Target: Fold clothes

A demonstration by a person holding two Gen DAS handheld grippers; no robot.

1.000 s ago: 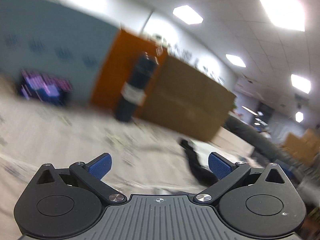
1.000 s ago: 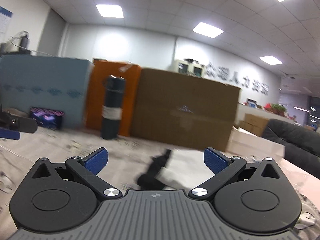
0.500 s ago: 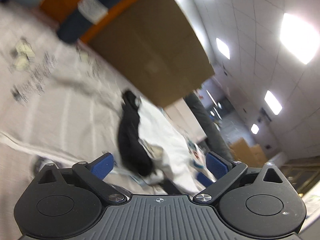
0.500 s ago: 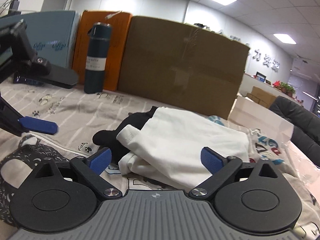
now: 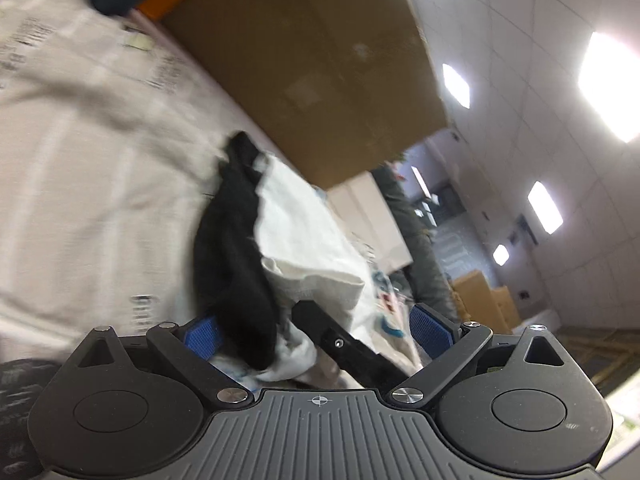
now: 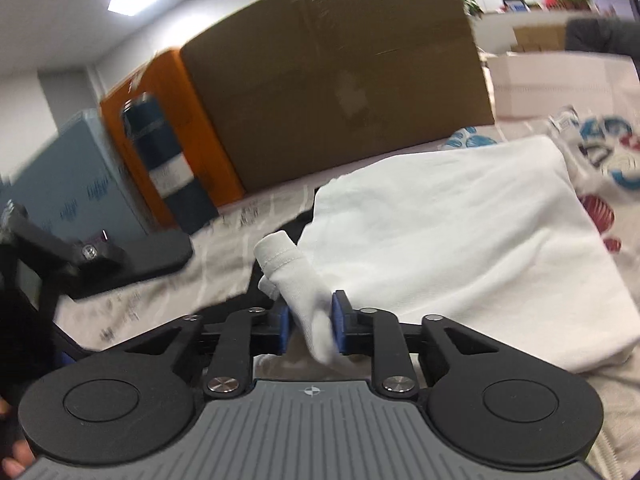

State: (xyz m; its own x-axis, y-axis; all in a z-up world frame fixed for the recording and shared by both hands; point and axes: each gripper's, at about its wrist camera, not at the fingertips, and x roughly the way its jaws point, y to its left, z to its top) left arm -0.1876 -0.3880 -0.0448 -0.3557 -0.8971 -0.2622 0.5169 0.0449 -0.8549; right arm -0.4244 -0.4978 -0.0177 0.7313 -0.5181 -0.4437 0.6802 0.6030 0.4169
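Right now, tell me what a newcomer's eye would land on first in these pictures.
First, the white garment spread on the printed bed sheet, a bunched fold of it pinched in the right gripper. Next, the black garment lying against the white one's left edge, with the left gripper open just before it. Behind both stands a big cardboard box.
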